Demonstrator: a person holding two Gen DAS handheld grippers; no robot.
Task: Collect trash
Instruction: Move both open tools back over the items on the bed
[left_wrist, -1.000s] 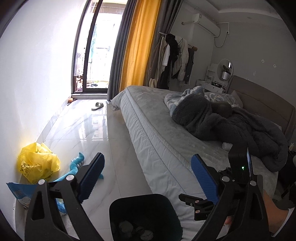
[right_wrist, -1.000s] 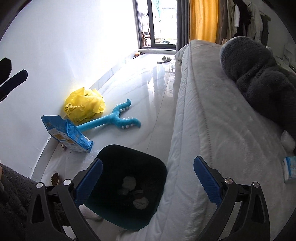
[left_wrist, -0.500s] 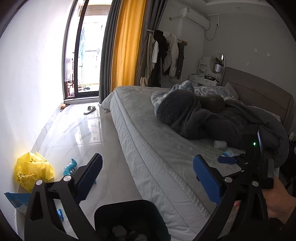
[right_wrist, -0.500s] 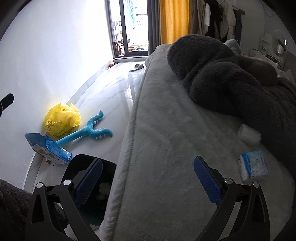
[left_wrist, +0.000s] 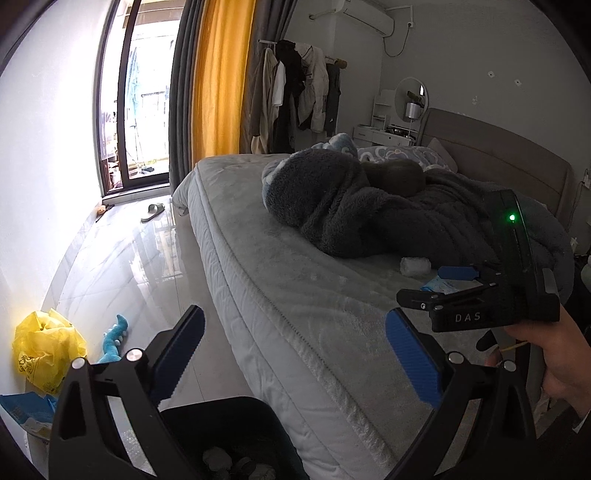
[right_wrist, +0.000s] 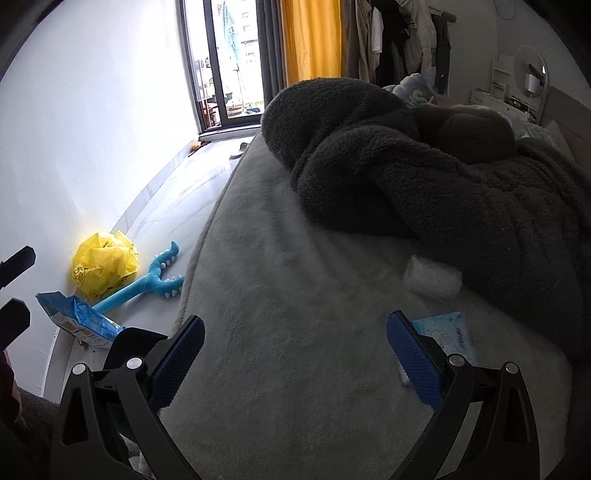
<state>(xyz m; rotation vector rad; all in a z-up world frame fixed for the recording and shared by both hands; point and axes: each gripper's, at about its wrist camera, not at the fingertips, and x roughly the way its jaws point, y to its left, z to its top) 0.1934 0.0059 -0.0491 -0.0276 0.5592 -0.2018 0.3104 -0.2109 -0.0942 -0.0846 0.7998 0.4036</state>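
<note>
A white crumpled wad (right_wrist: 433, 277) lies on the grey bed (right_wrist: 295, 332) against the dark blanket; it also shows in the left wrist view (left_wrist: 415, 265). A blue-and-white tissue pack (right_wrist: 447, 334) lies just beyond my right gripper's right finger. My right gripper (right_wrist: 295, 363) is open and empty, low over the bed. My left gripper (left_wrist: 295, 354) is open and empty above the black bin (left_wrist: 229, 435), which holds several crumpled wads. The right gripper also shows in the left wrist view (left_wrist: 458, 284), over the bed near the pack.
On the floor by the white wall lie a yellow plastic bag (right_wrist: 105, 264), a blue plush toy (right_wrist: 147, 282) and a blue snack bag (right_wrist: 75, 319). A dark fleece blanket (right_wrist: 424, 177) is heaped on the bed. A slipper (left_wrist: 152, 212) lies near the balcony door.
My right gripper has swung from above the bin to over the bed, closing on the wad and tissue pack. The left gripper view has lifted and turned right. Both stay open.
</note>
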